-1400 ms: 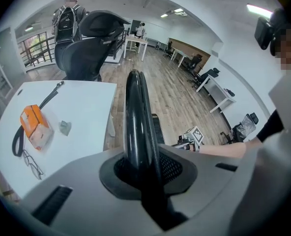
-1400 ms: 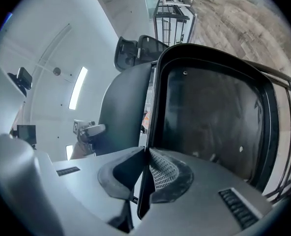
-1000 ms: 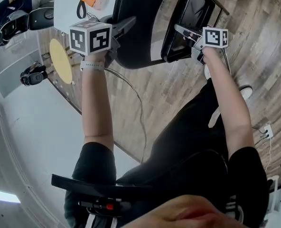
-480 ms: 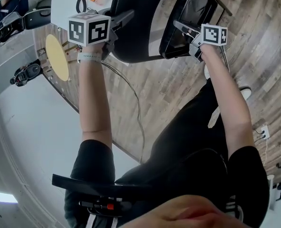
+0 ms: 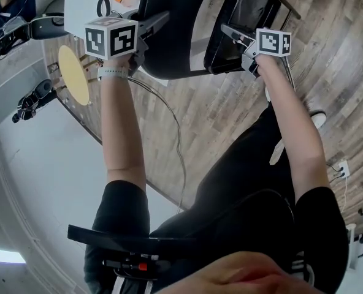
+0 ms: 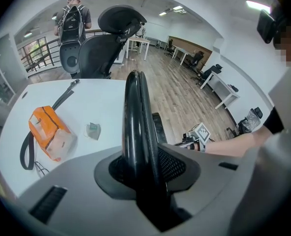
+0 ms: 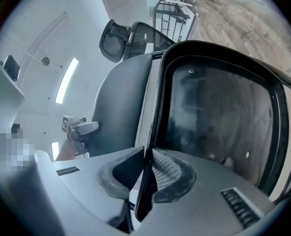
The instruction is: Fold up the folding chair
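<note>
Loosening just now, left fingers [image 6: 174,164] straddle backrest [image 6: 135,117]; right fingers [image 7: 167,177] clench seat rim [image 7: 161,102].

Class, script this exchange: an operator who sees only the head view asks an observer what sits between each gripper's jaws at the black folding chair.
Operator: What is between the left jaws?
Observer: The left gripper straddles the rounded backrest rim of the black folding chair; its jaws have just been opening, pad contact unclear.
Operator: And the right?
Observer: The right gripper is shut on the seat panel's thin black edge.
</note>
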Motion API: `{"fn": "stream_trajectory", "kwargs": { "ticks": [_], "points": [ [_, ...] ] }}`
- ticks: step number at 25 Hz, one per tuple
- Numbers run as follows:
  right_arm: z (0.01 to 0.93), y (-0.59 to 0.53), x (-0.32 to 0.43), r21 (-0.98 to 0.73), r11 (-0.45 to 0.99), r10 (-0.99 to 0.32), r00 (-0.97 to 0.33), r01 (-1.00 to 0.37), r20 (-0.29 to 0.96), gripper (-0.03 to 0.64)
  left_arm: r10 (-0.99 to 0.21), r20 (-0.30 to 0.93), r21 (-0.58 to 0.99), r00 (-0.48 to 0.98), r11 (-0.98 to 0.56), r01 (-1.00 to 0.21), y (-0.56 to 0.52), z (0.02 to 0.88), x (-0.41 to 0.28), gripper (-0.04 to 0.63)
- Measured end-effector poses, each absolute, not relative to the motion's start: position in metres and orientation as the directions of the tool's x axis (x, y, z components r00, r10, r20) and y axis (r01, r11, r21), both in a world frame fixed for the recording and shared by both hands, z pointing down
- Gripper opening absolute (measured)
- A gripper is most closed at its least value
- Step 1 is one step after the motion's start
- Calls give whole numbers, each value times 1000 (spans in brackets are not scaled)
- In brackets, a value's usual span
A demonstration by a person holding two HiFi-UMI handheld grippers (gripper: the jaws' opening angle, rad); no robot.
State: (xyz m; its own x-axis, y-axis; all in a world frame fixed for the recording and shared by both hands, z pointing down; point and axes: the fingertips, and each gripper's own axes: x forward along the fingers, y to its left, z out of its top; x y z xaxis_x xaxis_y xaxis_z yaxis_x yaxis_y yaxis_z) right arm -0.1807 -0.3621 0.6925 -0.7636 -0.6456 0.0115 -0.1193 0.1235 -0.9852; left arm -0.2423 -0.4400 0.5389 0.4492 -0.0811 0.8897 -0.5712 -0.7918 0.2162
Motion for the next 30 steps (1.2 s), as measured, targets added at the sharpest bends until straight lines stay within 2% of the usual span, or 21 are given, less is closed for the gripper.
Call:
{"fn": "stream_trajectory", "kwargs": {
  "ticks": [4, 5, 6, 11, 17, 22, 27, 30],
  "points": [
    [691, -364, -178, -970, 144, -652, -757, -195, 55, 42, -175, 879, 160, 445, -770, -618, -448, 533, -248, 201],
    [690, -365, -177, -969, 144, -654, -754, -203, 61, 60, -192, 876, 147, 442, -767, -625, -448, 532, -251, 213],
    [689, -365, -177, -968, 144, -655, -753, -206, 63, 84, -200, 874, 143, 442, -766, -627, -447, 531, -253, 213],
    [693, -363, -178, -962, 152, -644, -761, -225, 77, 87, -188, 877, 144, 441, -774, -616, -435, 531, -253, 213],
    [701, -361, -163, -954, 134, -669, -734, -268, 112, 135, -295, 856, 72, 424, -743, -665, -441, 519, -267, 213],
    [696, -343, -127, -890, 138, -682, -693, -435, 233, 146, -398, 843, -44, 362, -721, -691, -426, 491, -303, 216],
    [630, -317, -75, -723, 313, -689, -671, -616, 274, 146, -569, 688, -30, 450, -643, -765, -389, 439, -315, 216],
    [578, -276, -60, -637, 388, -707, -659, -666, 258, 144, -581, 597, 9, 552, -684, -730, -344, 412, -295, 215]
  ]
}}
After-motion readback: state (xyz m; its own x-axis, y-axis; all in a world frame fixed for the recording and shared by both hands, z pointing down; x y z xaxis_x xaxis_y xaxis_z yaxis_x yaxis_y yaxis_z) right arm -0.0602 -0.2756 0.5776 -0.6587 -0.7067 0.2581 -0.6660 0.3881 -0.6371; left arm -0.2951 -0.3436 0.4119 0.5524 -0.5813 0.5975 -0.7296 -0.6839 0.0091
